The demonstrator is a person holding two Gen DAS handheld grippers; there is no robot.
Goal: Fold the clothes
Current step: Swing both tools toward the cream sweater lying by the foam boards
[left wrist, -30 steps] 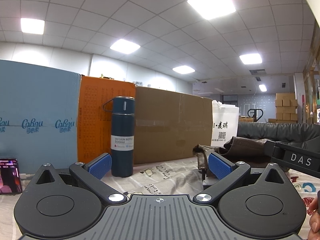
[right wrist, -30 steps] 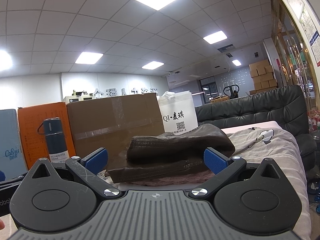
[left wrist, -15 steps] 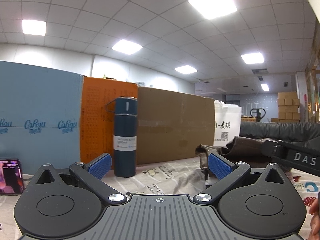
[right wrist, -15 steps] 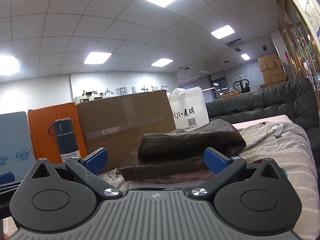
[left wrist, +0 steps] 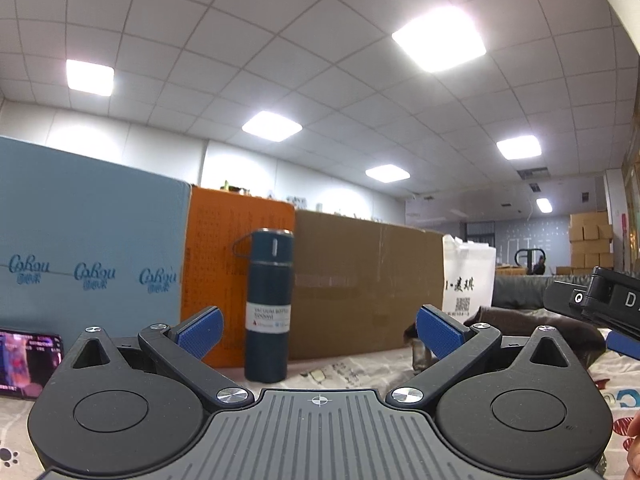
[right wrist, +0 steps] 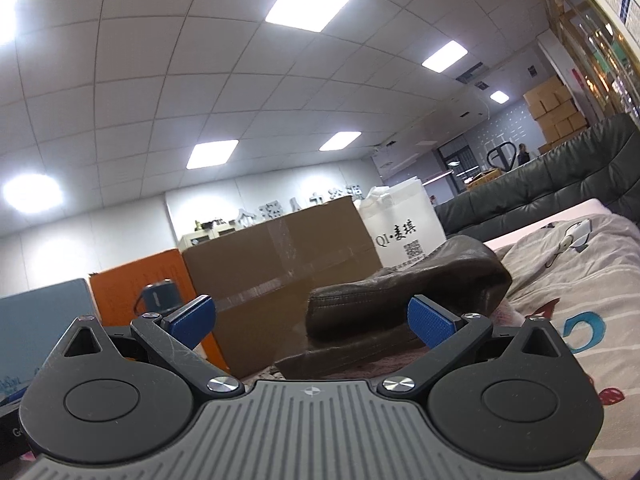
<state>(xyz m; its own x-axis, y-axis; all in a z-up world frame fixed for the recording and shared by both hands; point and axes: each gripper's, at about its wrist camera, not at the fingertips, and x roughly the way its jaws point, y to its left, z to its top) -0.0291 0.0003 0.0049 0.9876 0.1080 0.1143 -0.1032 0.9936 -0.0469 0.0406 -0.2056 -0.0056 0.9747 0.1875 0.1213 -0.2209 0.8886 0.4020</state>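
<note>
risk: both cams tilted up, a blind reach could snag the bedsheet [right wrist: 568, 280] or tip the bottle [left wrist: 269, 304] | left gripper [left wrist: 318, 330] spread, empty | right gripper [right wrist: 312, 320] spread, empty | brown garment [right wrist: 404, 292] bunched on bed, just ahead of right gripper | long axis roughly left-right, facing unclear

Bright ceiling panels [left wrist: 439, 44], fisheye-warped edges

big office-looking room, white grid ceiling [left wrist: 280, 40] with bright square light panels [left wrist: 439, 44]. white back wall [right wrist: 120, 236], a dark leather sofa [right wrist: 560, 176] on the right, and cardboard boxes stacked [left wrist: 590, 240] way in the back.
</note>
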